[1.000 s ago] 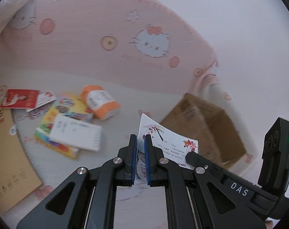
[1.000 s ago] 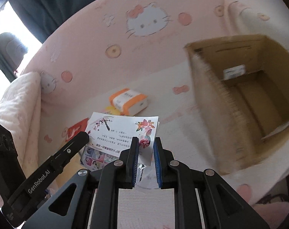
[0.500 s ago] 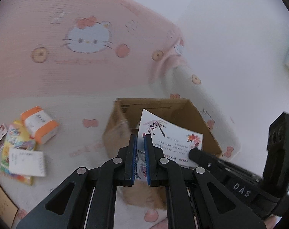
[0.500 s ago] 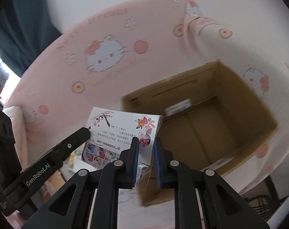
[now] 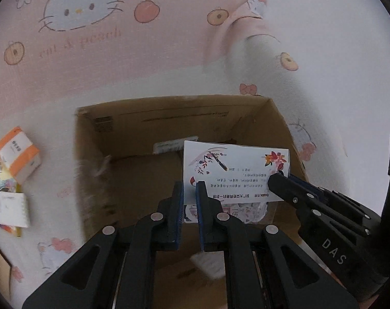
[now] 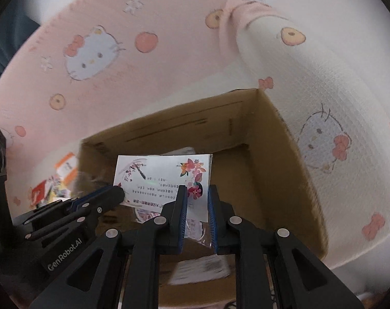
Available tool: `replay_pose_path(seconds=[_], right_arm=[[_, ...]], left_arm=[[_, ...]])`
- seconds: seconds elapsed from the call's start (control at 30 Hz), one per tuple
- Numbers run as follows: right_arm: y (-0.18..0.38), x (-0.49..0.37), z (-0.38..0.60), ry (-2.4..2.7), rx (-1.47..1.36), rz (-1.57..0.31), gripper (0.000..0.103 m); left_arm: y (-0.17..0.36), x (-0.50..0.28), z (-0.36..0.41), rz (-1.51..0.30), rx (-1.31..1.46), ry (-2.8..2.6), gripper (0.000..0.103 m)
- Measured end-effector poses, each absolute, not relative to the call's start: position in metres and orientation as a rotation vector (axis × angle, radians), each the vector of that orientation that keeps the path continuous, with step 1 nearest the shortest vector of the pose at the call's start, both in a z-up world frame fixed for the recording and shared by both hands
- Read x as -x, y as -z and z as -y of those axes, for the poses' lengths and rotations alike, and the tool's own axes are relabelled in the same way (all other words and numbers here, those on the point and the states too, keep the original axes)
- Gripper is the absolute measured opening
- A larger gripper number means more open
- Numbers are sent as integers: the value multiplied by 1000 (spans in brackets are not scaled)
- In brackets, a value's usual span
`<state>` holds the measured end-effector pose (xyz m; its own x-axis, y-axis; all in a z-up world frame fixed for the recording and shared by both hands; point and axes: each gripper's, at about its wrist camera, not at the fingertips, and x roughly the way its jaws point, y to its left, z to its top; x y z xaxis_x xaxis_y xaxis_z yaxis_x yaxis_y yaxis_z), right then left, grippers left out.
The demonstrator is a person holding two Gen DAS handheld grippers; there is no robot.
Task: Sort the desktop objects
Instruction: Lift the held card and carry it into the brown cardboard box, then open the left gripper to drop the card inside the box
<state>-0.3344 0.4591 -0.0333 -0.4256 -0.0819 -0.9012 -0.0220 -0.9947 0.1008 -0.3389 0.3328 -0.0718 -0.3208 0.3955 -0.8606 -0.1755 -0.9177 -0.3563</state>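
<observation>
Left wrist view: left claw (image 5: 189,190) is pinching the lower left edge of a sticker pack (image 5: 236,170), jaws nearly closed on it. Right claw (image 6: 197,195) is gripping the pack's lower right part, jaws a little wider apart. Pack is hanging upright over the open cardboard box (image 5: 133,128), long axis running left-right, printed text upside down. White card with flower prints in a clear sleeve. Orange tissue pack (image 5: 18,154) and notepad (image 5: 10,208) are lying left of the box on the pink cat-print sheet (image 5: 117,59).
</observation>
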Motion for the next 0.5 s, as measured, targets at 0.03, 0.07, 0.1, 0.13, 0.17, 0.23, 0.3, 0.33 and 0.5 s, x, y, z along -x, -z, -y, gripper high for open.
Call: replay_pose_path(seconds=[0.03, 0.07, 0.1, 0.13, 0.17, 0.23, 0.3, 0.33, 0.5], right_arm=[[38, 342, -464, 2609, -1685, 137, 13], [45, 350, -470, 2595, -1717, 118, 13], [52, 356, -475, 2580, -1741, 110, 13], [61, 364, -480, 2561, -1770, 98, 13], [68, 368, -482, 2553, -1785, 78, 13], [82, 378, -487, 2531, -1818, 38, 13], [97, 389, -492, 2502, -1851, 24, 13], [104, 394, -495, 2488, -1867, 29, 13], [140, 420, -498, 2416, -1930, -46, 14]], left_arm=[[79, 342, -338, 285, 1595, -2280, 11], [87, 345, -344, 289, 1619, -2278, 11], [94, 348, -349, 293, 1643, -2275, 11], [102, 351, -355, 297, 1667, -2272, 11], [109, 355, -360, 302, 1691, -2268, 11], [124, 361, -370, 313, 1742, -2260, 11], [141, 369, -374, 351, 1811, -2238, 11], [150, 373, -375, 379, 1847, -2229, 11], [185, 384, -370, 523, 2005, -2165, 11]])
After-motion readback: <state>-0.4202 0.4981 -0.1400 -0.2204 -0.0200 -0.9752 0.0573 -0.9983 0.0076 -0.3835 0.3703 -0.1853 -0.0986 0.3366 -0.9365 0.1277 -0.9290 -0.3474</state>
